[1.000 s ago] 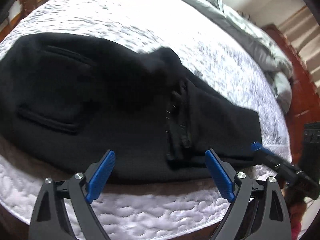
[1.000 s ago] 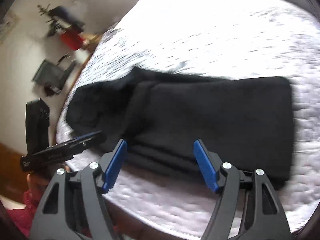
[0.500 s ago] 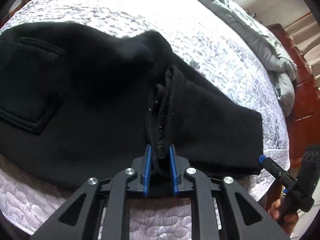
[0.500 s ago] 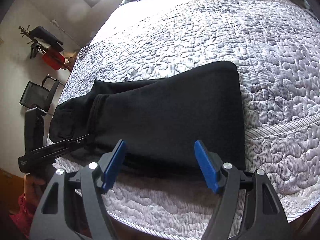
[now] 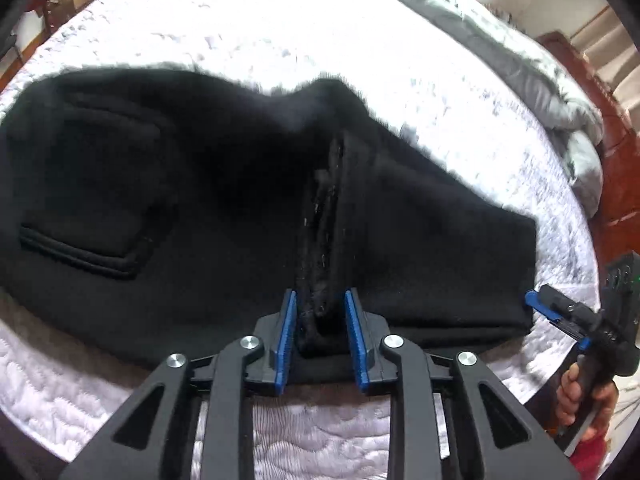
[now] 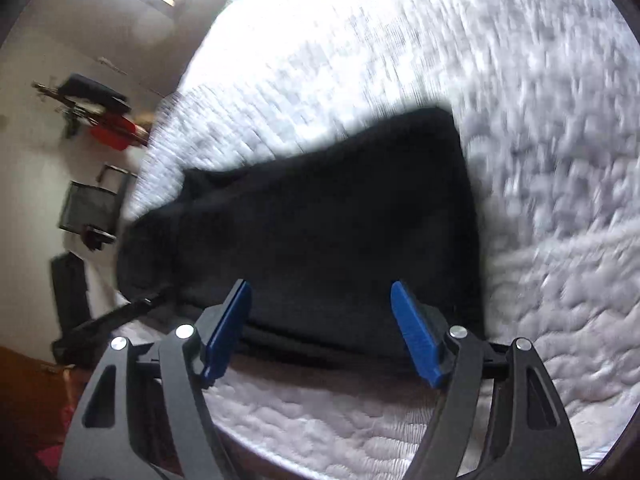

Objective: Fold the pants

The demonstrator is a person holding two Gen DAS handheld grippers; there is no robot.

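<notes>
Black pants (image 5: 200, 216) lie across a white quilted bed (image 5: 280, 40), back pocket at the left, legs folded over at the right. My left gripper (image 5: 320, 320) is shut on a pinched ridge of the pants' folded hem edge near the bed's front edge. My right gripper (image 6: 320, 320) is open, its blue pads (image 6: 416, 336) spread just in front of the folded leg part (image 6: 328, 232), not touching it. The right gripper also shows in the left wrist view (image 5: 560, 312) beside the pants' right end.
A grey duvet (image 5: 520, 68) is bunched at the bed's far right, by a red-brown wooden headboard (image 5: 620, 152). In the right wrist view a chair (image 6: 88, 208) and a rack with red items (image 6: 104, 120) stand by the wall left of the bed.
My left gripper closed on the pants' folded edge and now lifts it slightly. My right gripper stayed open and shifted closer to the leg part; its view is blurred with motion.
</notes>
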